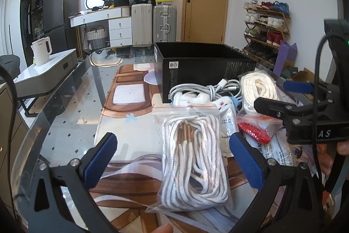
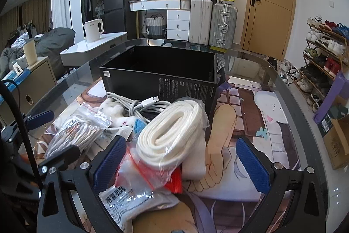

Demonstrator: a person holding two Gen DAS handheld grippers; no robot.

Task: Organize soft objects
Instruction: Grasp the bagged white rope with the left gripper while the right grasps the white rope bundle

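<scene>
While both pairs of tongs hover over the glass table [image 1: 65, 88], neither grips anything. Far to the left, off the table, a white kettle [image 1: 41, 50] stands on a low grey cabinet. On the table lies a printed cartoon mat [image 1: 130, 106], and the soft things are heaped on it in front of an open black box [image 1: 202, 64] that stands at the back.

The left gripper [image 1: 174, 158] has its blue-padded fingers spread wide. Between them, touching neither pad, lies a clear zip bag of white striped laces [image 1: 194, 165], its red-lined seal pointing toward the box. Just behind it, against the front wall of the box, sits a tangle of grey-white charging cable [image 1: 207, 90] over something white and fluffy. Right of the laces lie flat white packets with printed text [image 1: 229, 126] and a small bag with a red strip [image 1: 253, 131].

Further right, a fat coil of cream-coloured cord in clear wrap [image 2: 172, 134] rests on top of the pile, leaning toward the near right corner of the box. The right gripper [image 2: 181, 164] is also wide open; its left pad is beside a zip bag with a red seal [image 2: 139, 176], and the near end of the cream coil lies between its fingers, with the right pad well clear over bare mat. A shoe rack [image 2: 325, 54] stands by the wall on the far right.
</scene>
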